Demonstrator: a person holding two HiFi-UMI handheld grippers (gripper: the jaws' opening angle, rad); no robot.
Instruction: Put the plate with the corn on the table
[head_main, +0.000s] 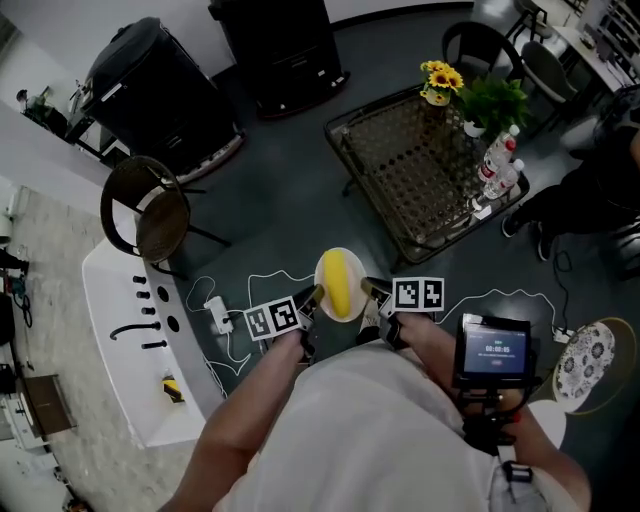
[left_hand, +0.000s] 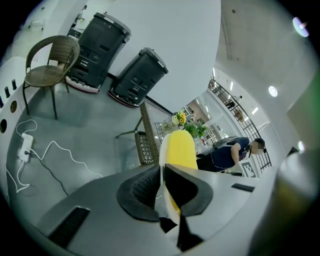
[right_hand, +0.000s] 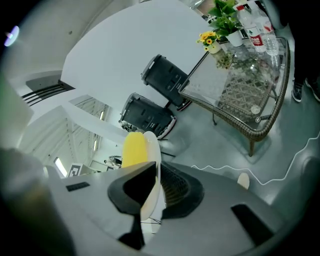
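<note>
While left tool (head_main: 317, 296), right tool (head_main: 367, 290) pinch plate (head_main: 323, 270) edges, both point downward.

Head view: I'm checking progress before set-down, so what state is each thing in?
plate: held above the floor by its rim, not yet on the table.
corn: lying on the plate.
left gripper: shut on the plate's left rim.
right gripper: shut on the plate's right rim.
table: upright, without the plate.
bottles: standing on the table.
chair: upright on the floor.
</note>
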